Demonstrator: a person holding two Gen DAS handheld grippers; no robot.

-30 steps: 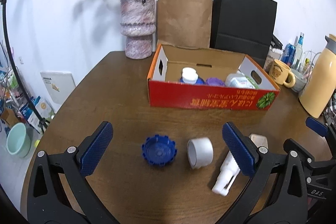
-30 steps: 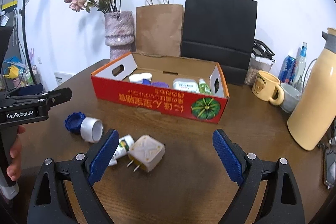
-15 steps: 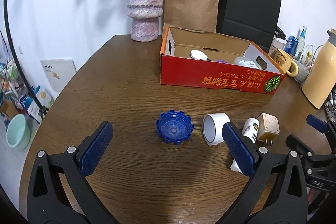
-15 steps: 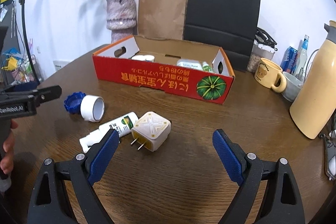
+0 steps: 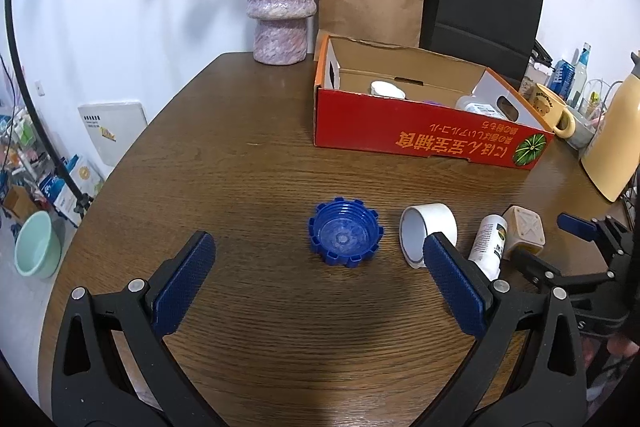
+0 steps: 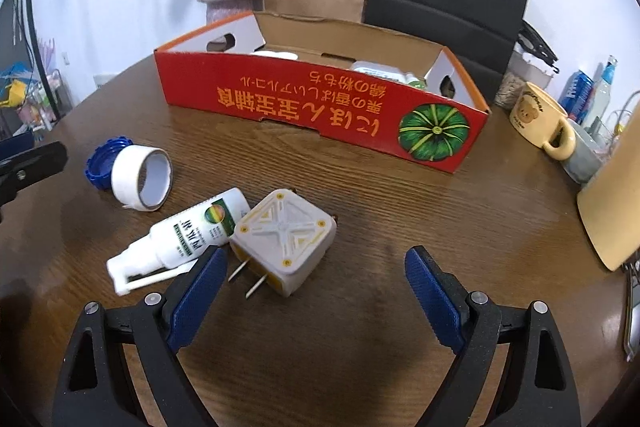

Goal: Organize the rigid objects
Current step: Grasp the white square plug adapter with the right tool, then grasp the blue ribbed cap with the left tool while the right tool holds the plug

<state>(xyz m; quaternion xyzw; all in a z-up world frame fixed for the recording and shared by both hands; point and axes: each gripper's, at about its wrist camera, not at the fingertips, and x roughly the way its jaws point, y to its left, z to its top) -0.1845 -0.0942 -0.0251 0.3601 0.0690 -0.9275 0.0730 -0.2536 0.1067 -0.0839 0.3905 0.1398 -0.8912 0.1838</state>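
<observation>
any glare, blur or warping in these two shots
Left wrist view: sharp, strong fisheye bending the table edge, dark corners, a soft shadow under the blue cap. Right wrist view: also sharp, the red box bows, faint sheen on the wood, soft shadow beside the plug adapter.

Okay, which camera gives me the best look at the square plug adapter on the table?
The right wrist view. The plug adapter lies close and whole there, both metal prongs showing, touching the white spray bottle. In the left wrist view the plug adapter sits small near the right edge, its lower part hidden behind the right gripper, its prongs not visible.
</observation>
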